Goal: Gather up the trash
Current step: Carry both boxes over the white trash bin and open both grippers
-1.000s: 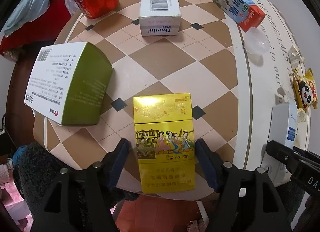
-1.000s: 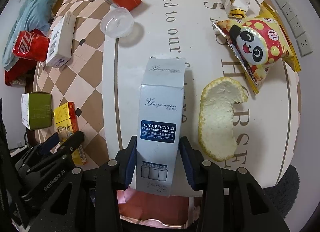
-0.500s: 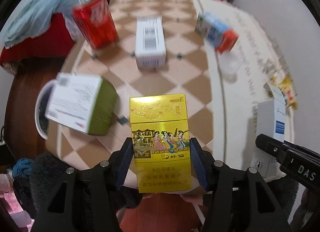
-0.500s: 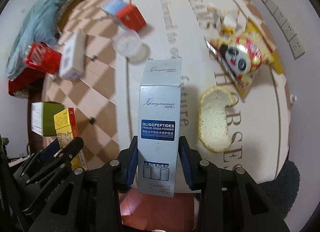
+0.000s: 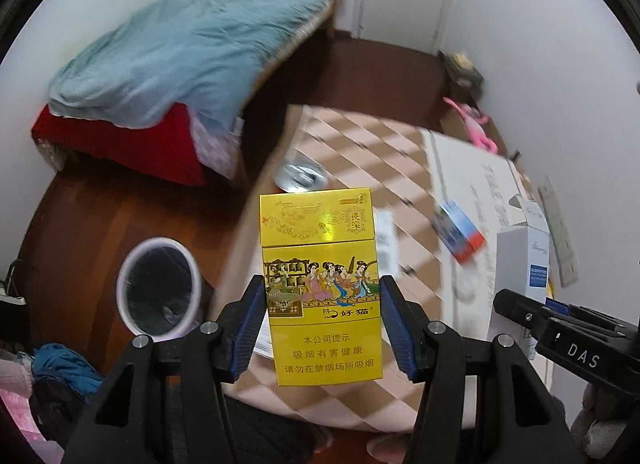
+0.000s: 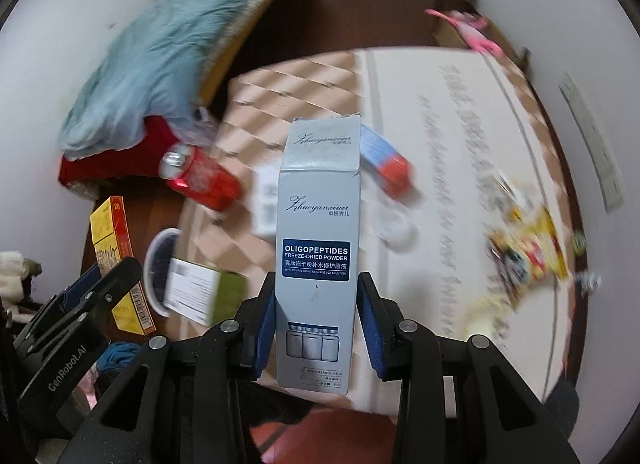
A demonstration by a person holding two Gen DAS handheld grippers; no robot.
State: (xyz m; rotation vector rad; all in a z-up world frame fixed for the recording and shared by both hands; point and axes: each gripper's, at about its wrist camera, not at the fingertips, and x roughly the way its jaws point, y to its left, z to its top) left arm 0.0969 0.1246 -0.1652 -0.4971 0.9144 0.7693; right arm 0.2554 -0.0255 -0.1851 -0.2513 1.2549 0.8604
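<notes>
My left gripper [image 5: 322, 324] is shut on a yellow cigarette box [image 5: 320, 264], held upright in the air above the table's near edge. My right gripper [image 6: 316, 324] is shut on a tall grey-blue Oligopeptides carton [image 6: 318, 232], also lifted off the table. The cigarette box also shows in the right wrist view [image 6: 114, 252], and the carton in the left wrist view [image 5: 524, 248]. A round bin with a dark liner [image 5: 160, 292] stands on the floor left of the table, below and left of the cigarette box.
On the table [image 6: 440, 144]: a red soda can [image 6: 200, 180], a green-and-white box [image 6: 204, 296], a white box [image 6: 266, 204], a blue-and-red carton [image 6: 386, 160], a clear lid [image 6: 394, 228], a panda snack bag [image 6: 528, 252]. A bed with a blue blanket [image 5: 180, 48] stands behind.
Both grippers have lifted their boxes off the table and risen, tilting the views up toward the room. The left gripper closed on the cigarette box. The bin has come into view.
</notes>
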